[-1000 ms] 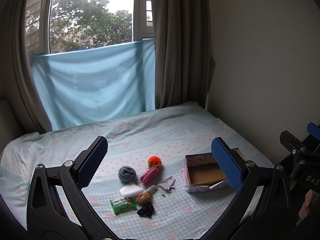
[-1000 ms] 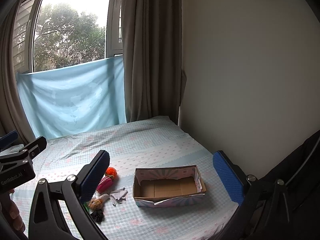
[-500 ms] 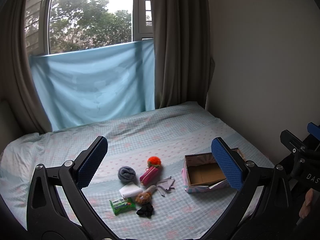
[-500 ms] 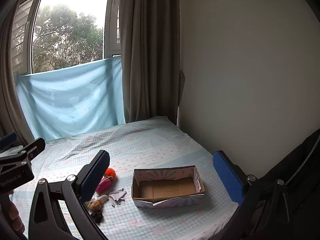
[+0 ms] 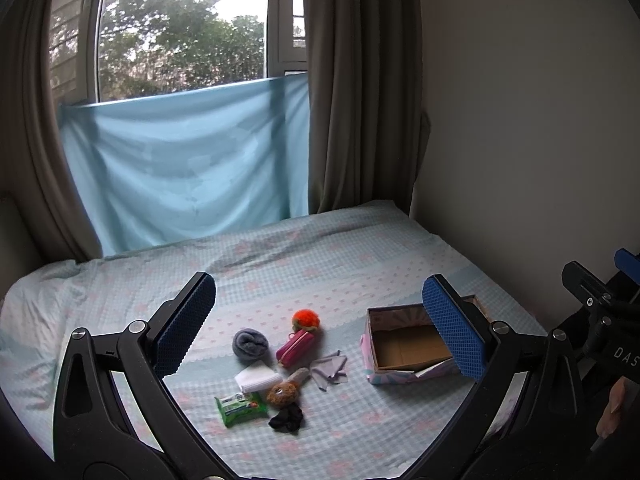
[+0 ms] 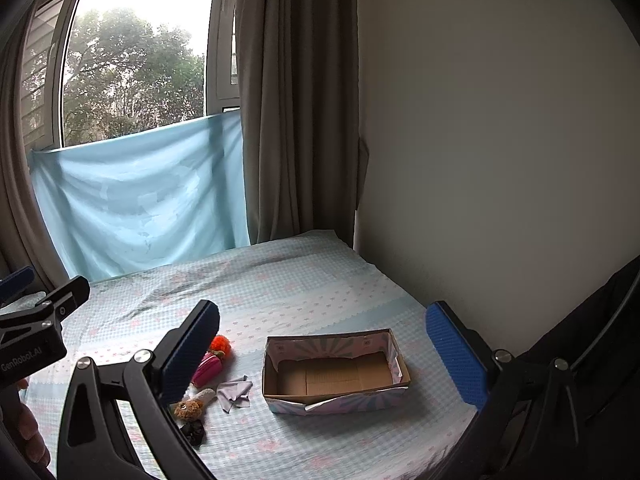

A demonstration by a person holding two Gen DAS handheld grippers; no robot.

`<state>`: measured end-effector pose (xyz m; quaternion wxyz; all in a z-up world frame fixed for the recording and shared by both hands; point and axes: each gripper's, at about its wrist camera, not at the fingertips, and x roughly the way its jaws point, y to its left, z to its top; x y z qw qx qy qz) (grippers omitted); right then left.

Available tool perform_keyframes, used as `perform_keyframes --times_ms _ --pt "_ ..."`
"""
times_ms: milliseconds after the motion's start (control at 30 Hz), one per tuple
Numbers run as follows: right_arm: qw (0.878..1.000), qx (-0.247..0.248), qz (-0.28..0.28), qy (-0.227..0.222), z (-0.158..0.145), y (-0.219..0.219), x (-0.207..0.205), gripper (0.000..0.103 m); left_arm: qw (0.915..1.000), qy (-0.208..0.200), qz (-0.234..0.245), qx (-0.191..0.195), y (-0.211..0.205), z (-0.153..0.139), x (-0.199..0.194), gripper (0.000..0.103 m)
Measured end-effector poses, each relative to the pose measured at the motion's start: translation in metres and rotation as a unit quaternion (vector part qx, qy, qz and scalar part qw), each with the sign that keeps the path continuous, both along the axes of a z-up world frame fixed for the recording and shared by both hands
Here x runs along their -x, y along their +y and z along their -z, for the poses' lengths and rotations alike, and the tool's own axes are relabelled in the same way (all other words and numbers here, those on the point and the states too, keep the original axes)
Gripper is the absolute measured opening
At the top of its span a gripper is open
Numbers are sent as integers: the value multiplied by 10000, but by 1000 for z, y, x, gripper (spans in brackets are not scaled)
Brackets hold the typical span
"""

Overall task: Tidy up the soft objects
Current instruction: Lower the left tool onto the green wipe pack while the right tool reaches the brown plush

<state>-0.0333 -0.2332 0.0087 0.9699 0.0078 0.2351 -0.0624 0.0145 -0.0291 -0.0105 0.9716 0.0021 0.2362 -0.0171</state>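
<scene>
Nothing has moved since a second ago: both the left claw and right claw hang released above the bed, soft objects still lying beside the empty box near its right edge.

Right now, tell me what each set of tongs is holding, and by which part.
Nothing. Left tongs and right tongs are both open and empty, above the bed.

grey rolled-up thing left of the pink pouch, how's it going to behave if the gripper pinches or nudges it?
The grey bundle looks like rolled knit fabric, so it will probably squash between the pads rather than resist. Its rounded shape suggests a nudge could roll it on the bedsheet. It likely weighs little; a shallow pinch might pull one layer loose.
</scene>
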Motion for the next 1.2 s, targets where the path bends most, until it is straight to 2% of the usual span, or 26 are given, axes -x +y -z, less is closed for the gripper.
perform_keyframes --times_ms 267,433,600,767,900,1067,1200 --pt "9998 160 -23 105 -3 -2 -7 103 9999 19 -51 137 13 -7 -6 102" --pt "9989 338 -315 114 4 3 -16 103 9991 89 -354 207 39 -4 -7 103" --pt "9977 35 -612 291 20 19 -20 103 9975 323 -632 46 75 13 2 103" --pt "9949 -215 -816 544 37 48 -23 103 9959 552 -714 3 116 35 7 103" --pt "9931 -453 -774 751 52 76 -30 103 9958 769 -502 52 147 57 3 102" --pt "9908 -735 -598 971 75 105 -42 103 9936 1122 121 -26 178 93 -8 102" --pt "9853 -1044 -439 1283 108 131 -56 103 9887 1364 606 -149 196 128 -22 103"
